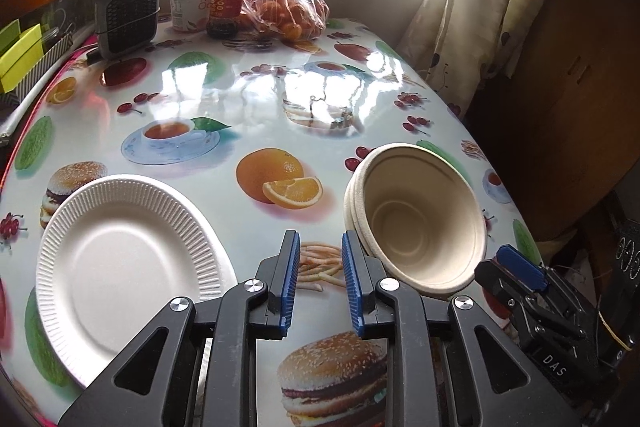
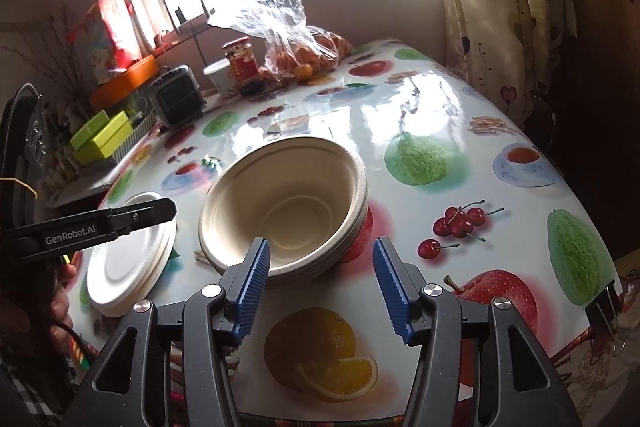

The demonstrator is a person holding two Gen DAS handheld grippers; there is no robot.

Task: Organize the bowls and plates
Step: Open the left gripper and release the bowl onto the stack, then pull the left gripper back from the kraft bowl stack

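Observation:
A stack of beige paper bowls [image 1: 416, 219] sits on the fruit-print table [image 1: 248, 99]; it also shows in the right wrist view [image 2: 284, 203]. A stack of white ribbed paper plates [image 1: 128, 267] lies to its left, also seen in the right wrist view [image 2: 128, 259]. My left gripper [image 1: 319, 267] is open and empty, hovering between plates and bowls. My right gripper [image 2: 320, 267] is open and empty, just in front of the bowls, its left finger [image 2: 252, 283] near the rim. The right gripper also appears in the left wrist view [image 1: 520, 267].
At the table's far end stand a bag of oranges [image 1: 288, 7], a red jar [image 1: 228, 3], a white tub [image 1: 188, 5] and a small grey fan heater [image 1: 128, 15]. Green boxes [image 2: 104, 139] sit off the left edge. A curtain [image 2: 500, 7] hangs right.

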